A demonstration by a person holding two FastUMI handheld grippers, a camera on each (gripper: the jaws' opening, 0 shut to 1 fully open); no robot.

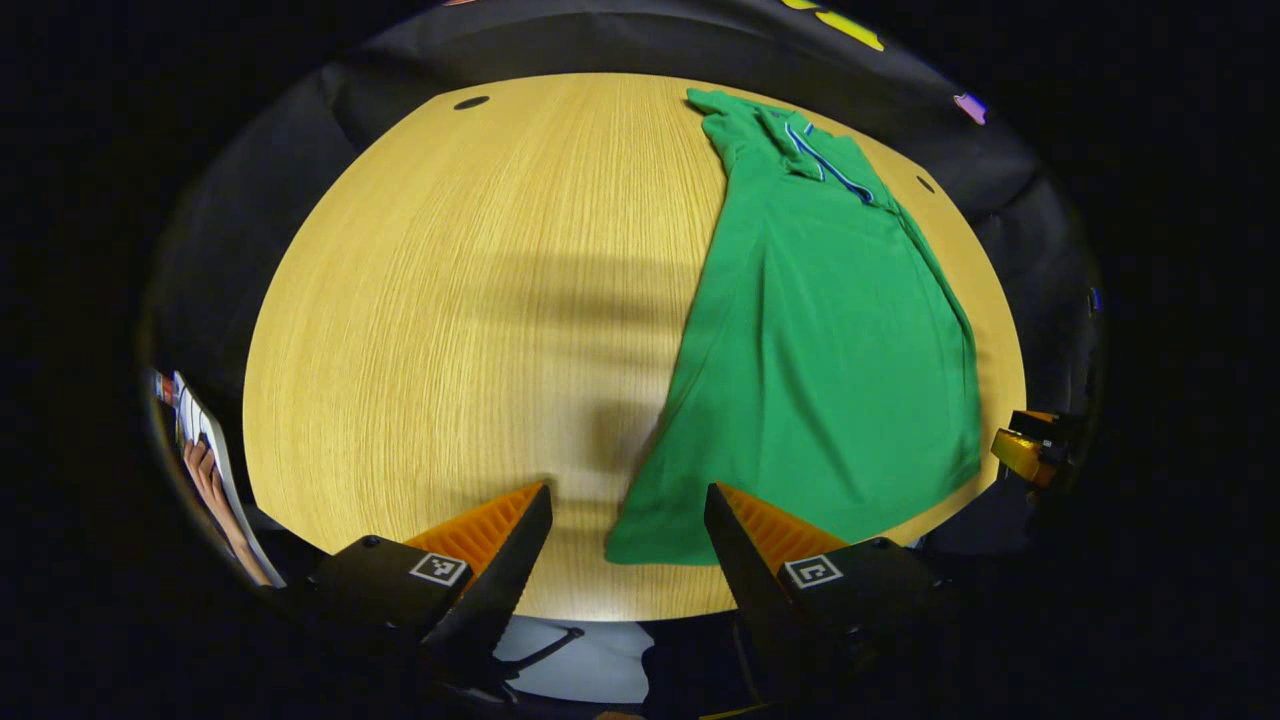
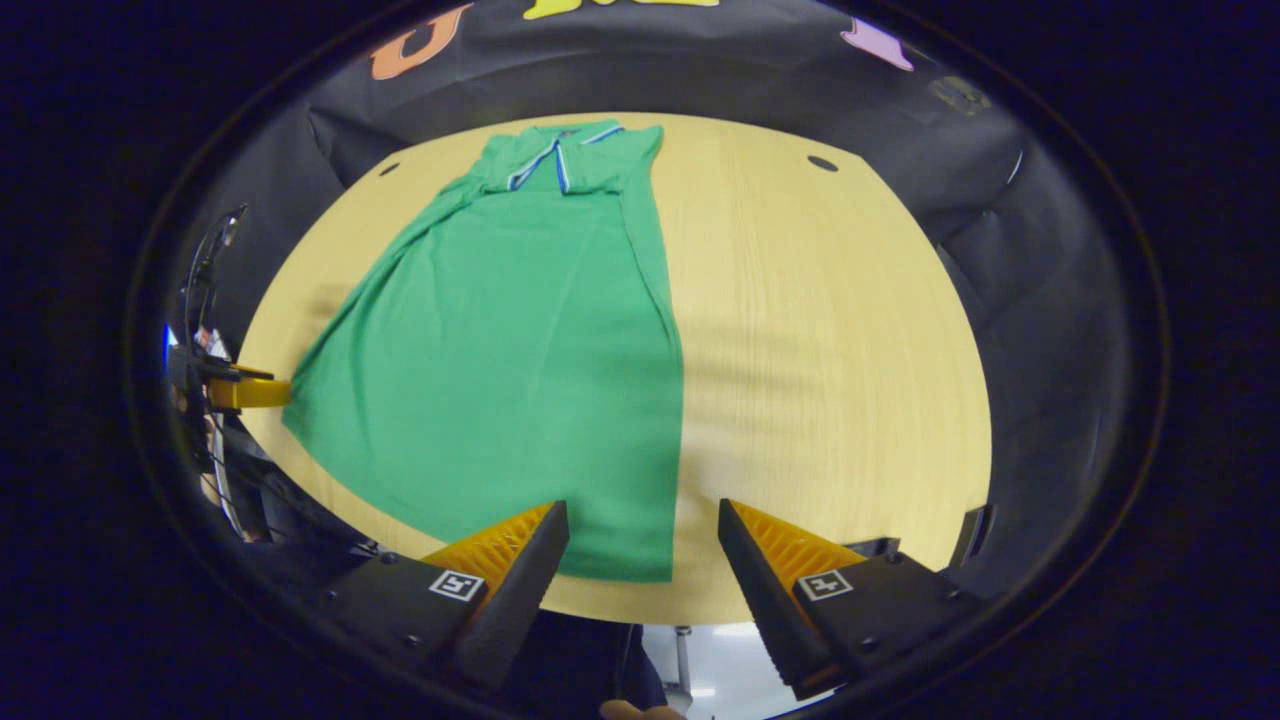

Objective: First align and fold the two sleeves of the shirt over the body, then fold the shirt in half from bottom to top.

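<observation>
Wooden surface [image 2: 850, 330] bearing a green shirt [image 2: 520, 370], sleeves seemingly folded in, collar at 12 o'clock; left tongs [image 1: 628, 520] and right tongs [image 2: 643, 535], both released and empty, should pinch the hem corners evenly.

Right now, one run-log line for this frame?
shirt: sleeves folded in, flat on table | left gripper: open, near hem | right gripper: open, near hem | bottom fold: pending
</observation>
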